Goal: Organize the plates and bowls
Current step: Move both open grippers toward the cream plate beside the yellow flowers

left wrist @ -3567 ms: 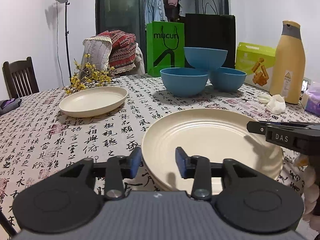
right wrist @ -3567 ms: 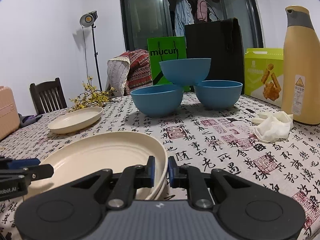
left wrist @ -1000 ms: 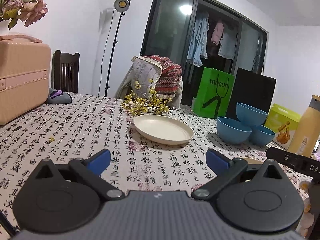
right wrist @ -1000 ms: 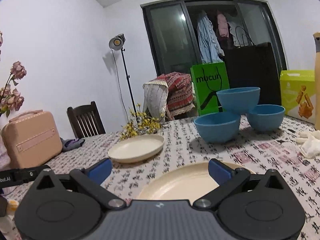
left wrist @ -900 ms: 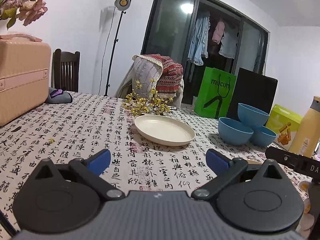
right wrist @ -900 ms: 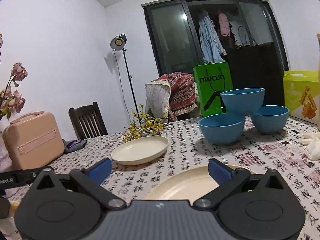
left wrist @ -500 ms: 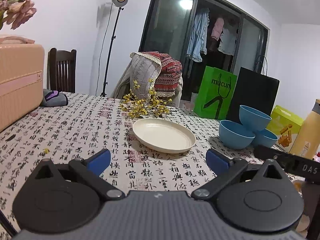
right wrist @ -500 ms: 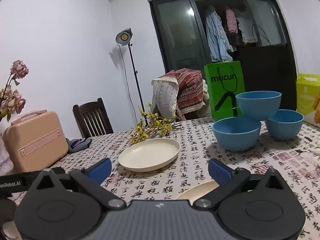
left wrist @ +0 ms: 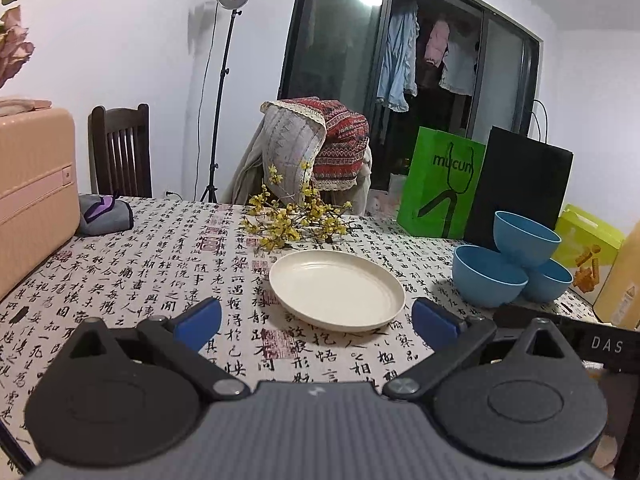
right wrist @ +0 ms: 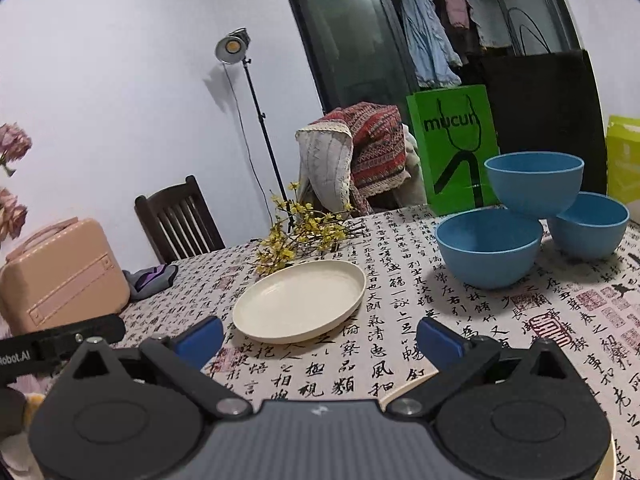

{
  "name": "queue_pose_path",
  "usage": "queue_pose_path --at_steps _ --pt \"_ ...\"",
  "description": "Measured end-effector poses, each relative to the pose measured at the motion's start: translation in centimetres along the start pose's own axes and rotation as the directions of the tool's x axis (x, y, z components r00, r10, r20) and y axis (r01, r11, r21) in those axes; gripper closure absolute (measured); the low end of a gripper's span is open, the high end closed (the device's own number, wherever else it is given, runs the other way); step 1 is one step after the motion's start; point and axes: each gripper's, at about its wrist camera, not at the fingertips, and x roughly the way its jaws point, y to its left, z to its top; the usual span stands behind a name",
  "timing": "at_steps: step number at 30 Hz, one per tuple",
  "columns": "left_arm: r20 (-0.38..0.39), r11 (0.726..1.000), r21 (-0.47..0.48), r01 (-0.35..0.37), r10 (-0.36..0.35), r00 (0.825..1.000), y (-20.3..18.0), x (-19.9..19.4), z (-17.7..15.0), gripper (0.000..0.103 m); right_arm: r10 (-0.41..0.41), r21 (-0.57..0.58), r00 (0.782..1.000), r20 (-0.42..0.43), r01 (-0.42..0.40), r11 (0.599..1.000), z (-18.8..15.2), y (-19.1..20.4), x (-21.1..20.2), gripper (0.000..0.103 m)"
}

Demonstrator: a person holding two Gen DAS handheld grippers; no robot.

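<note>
Since the earlier frames both grippers have been raised and turned away from the large plate at the near edge, and their jaws, then nearly closed, are now spread wide and empty. Only a cream sliver of that large plate is shown, under the right gripper. The small cream plate lies flat on the calligraphy-printed surface, dead ahead at 12 o'clock of the left gripper and between its blue pads; in the right wrist view the same plate sits at about 11 o'clock. Being round, the plate offers no long axis; its near rim faces both sets of jaws. Neither gripper is touching it, and which is nearer cannot be told. Three blue bowls are grouped at 2 o'clock, one perched on the rims of the other two, well apart from the plate. A spray of yellow flowers lies just beyond the plate's far rim.

Legible writing: "mucun" on the green bag; "DAS" on the other gripper's body in the left wrist view; "obot.AI" on the strap in the right wrist view. The box print is unreadable.
</note>
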Motion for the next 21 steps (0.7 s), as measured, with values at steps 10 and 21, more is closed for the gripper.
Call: queue_pose_path --at_steps 10,21 --pt "-0.028 1.000 -0.020 -0.018 0.017 0.999 0.5 2.7 1.8 0.000 -0.003 0.009 0.999 -0.044 0.003 1.000 2.2 0.1 2.9 0.000" --pt "-0.091 0.998 -0.059 -0.017 0.012 0.996 1.0 6.8 3.4 0.000 -0.001 0.045 0.994 -0.108 0.006 0.999 4.4 -0.9 6.5 0.000"
